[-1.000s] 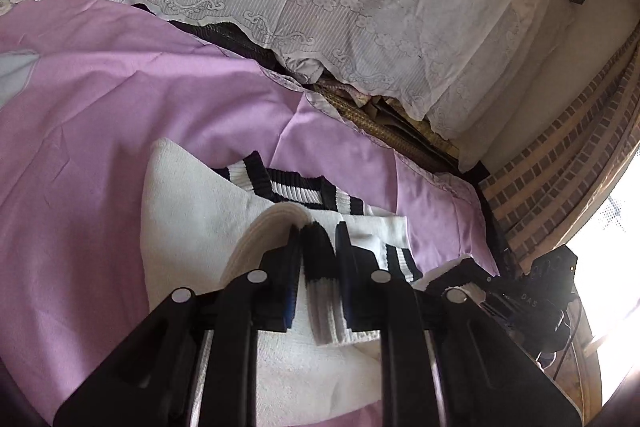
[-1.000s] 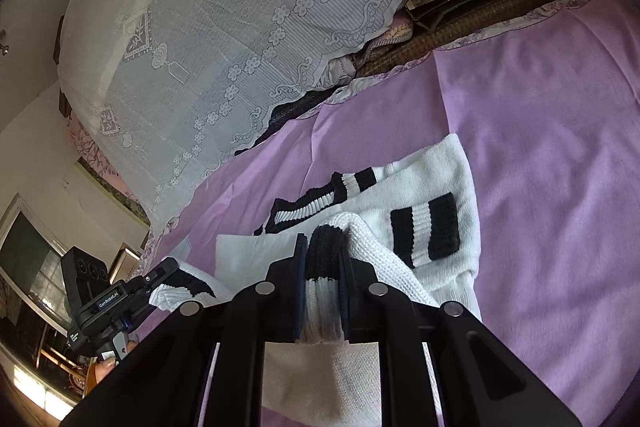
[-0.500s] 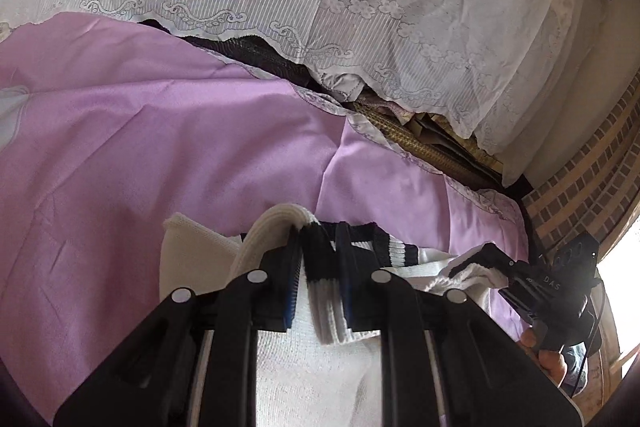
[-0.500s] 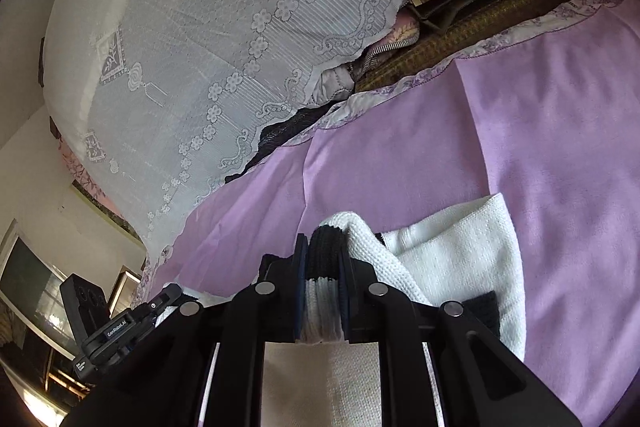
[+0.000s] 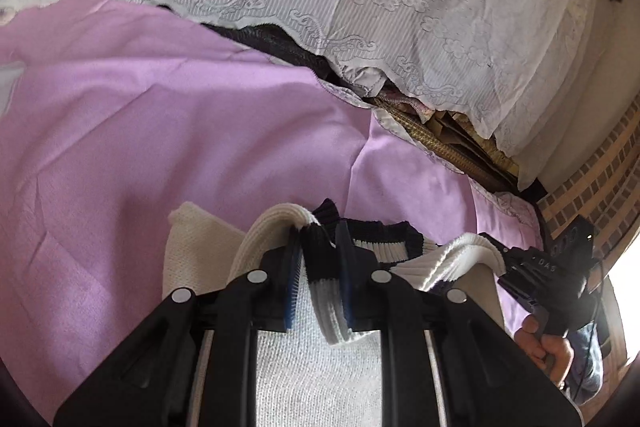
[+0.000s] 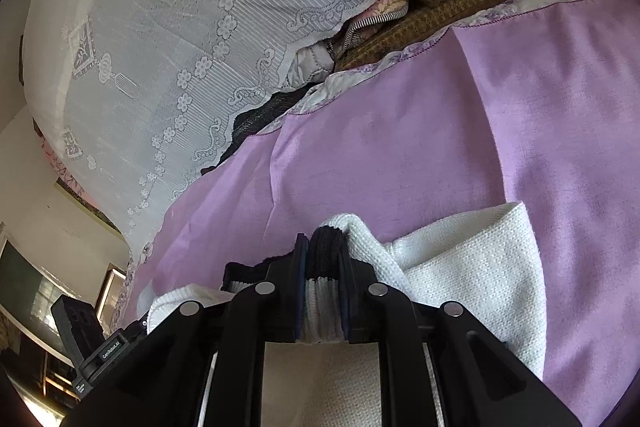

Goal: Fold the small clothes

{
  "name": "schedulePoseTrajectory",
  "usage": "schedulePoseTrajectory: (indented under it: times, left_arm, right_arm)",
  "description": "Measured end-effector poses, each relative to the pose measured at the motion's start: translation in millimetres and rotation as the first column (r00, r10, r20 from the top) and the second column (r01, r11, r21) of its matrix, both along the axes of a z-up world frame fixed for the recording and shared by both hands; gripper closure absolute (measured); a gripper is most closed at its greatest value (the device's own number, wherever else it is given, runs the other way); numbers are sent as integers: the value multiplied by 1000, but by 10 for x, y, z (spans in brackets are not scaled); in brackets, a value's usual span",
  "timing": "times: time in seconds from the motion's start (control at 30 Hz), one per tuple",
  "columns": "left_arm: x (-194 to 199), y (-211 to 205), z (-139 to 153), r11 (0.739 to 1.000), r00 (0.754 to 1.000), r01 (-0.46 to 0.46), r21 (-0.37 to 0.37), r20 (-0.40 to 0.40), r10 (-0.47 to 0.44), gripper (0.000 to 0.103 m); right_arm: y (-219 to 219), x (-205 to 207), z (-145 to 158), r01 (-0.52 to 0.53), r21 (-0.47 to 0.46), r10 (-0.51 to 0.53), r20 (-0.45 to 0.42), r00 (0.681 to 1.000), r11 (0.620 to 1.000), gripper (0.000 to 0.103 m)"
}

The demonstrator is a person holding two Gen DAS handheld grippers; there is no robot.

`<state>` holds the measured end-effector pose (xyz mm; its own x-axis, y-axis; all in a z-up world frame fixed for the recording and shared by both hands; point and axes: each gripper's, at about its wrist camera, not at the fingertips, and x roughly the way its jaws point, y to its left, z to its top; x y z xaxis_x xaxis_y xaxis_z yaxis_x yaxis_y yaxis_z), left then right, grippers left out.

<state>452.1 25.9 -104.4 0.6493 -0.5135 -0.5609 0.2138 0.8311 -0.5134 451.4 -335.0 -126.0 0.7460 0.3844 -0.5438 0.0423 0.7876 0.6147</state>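
Both claws, left (image 5: pixel 318 267) and right (image 6: pixel 323 281), pinching the sweater (image 6: pixel 472 267) hem above the sheet (image 5: pixel 160 131): risk of uneven fold or slipping knit if pulled unequally.

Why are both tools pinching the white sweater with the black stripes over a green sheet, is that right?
Almost. The sheet is purple, not green; both wrist views show it. The rest holds: the left tool and the right tool are each shut on the striped edge of the white sweater.
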Motion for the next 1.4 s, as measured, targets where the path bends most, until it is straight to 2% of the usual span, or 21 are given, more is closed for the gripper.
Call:
schedulePoseTrajectory:
  times: [0.07,0.2,0.3,0.33,0.37,0.47,0.6,0.7,0.8,0.87,0.97,1.03,1.13,1.23,1.3,1.33,1.37,1.4]
  left_arm:
    - [47,48,-62,1000,1000,-7,-28,-24,6,87]
    - [63,38,-96,999,999,-8,-32,-36,7,85]
    - [3,70,-32,998,1000,-4,-63,-7,3,85]
    - [-13,82,-8,997,1000,-4,-73,0,4,83]
    - [-29,92,18,996,1000,-3,-85,8,4,81]
    - [-75,101,103,994,1000,-1,-105,30,4,76]
    - [-175,79,240,994,998,9,-108,65,-1,72]
    - [-287,8,399,996,992,23,-84,125,-12,71]
    - [-401,-53,526,998,982,36,-60,189,-24,65]
    - [-446,-69,583,999,977,24,-47,212,-14,56]
    - [-492,-6,638,997,973,5,-74,232,12,56]
    - [-472,36,643,995,975,10,-96,222,11,54]
    - [-329,-57,507,994,990,63,-88,134,-51,50]
    - [-166,-328,241,990,990,140,-11,24,-139,50]
    - [-106,-450,35,990,994,112,83,-13,-111,50]
    - [-76,-474,-56,988,995,98,115,-36,-94,50]
    - [-47,-460,-120,989,995,91,117,-56,-84,52]
    - [-40,-422,-135,992,995,83,98,-62,-77,53]
  right_arm:
    - [1,63,-65,6,9,-6,-13,1000,1000,89]
    - [-52,93,-176,-6,65,8,-28,1000,998,84]
    - [-94,20,-114,-8,101,7,7,1000,995,71]
    - [-91,-8,-74,-11,97,9,21,1000,995,61]
    - [-86,-44,-24,-9,85,6,37,999,996,53]
    - [-72,-161,149,15,11,-16,94,995,1000,52]
    - [-75,-263,290,22,-28,-18,138,990,999,54]
    - [48,-267,321,-19,-66,28,142,990,998,60]
    - [247,-253,324,-46,-166,68,131,989,985,62]
    - [317,-261,322,-25,-249,59,129,990,968,61]
    - [247,-215,266,37,-315,-3,109,994,948,53]
    - [146,-145,180,47,-307,-30,60,998,950,51]
    - [42,-63,10,19,-234,-20,-4,1000,972,51]
    - [67,-19,-72,-13,-236,7,-26,1000,972,50]
    - [130,-5,-109,-33,-268,26,-30,999,963,55]
    - [162,-3,-110,-41,-278,36,-25,999,960,79]
    - [185,-10,-100,-43,-289,40,-18,999,956,88]
    - [186,-35,-75,-30,-296,31,0,1000,955,89]
